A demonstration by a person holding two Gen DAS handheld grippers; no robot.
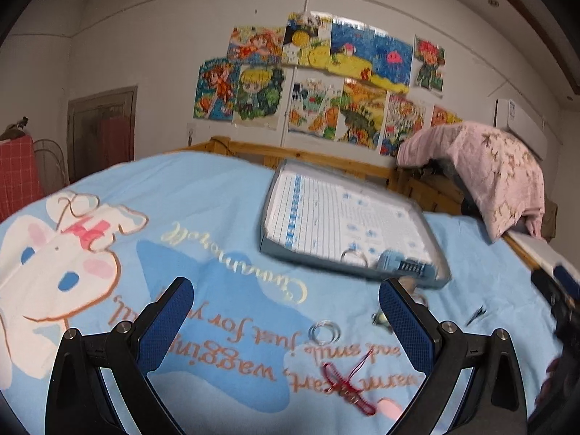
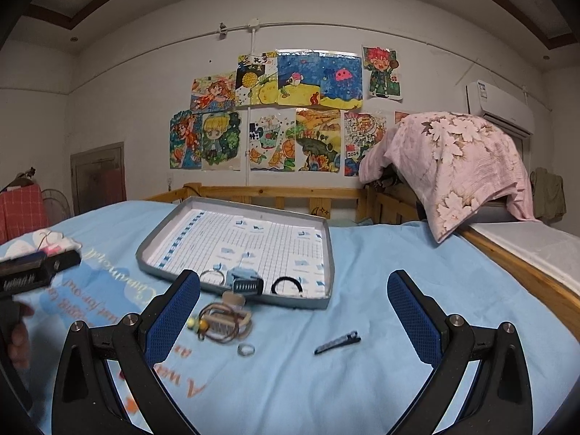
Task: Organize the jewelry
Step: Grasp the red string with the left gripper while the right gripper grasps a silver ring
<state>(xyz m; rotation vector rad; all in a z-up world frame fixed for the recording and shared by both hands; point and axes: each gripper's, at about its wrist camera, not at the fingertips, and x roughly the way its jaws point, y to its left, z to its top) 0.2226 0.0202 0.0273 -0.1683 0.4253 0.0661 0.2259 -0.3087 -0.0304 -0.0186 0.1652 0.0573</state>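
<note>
A grey tray [image 2: 326, 253] lined with gridded paper lies on the blue bedspread; it also shows in the left wrist view [image 1: 268, 232]. In it are a silver ring [image 2: 212, 276], a blue hair clip [image 2: 245, 282] and a black hair tie [image 2: 286, 285]. On the bed in front lie a beaded cord bundle [image 2: 224, 320], a small ring [image 2: 245, 349] and a dark hair pin [image 2: 337, 342]. In the left wrist view a silver bangle [image 1: 325, 331] and a red cord bracelet [image 1: 344, 386] lie on the bed. My left gripper [image 1: 286, 304] is open and empty above them. My right gripper [image 2: 293, 297] is open and empty.
A wooden bed rail [image 2: 275, 192] runs behind the tray. A pink floral quilt [image 2: 453, 163] hangs over the rail at the right. Children's drawings [image 2: 282, 108] cover the wall. The left gripper's body [image 2: 32, 272] shows at the left edge of the right wrist view.
</note>
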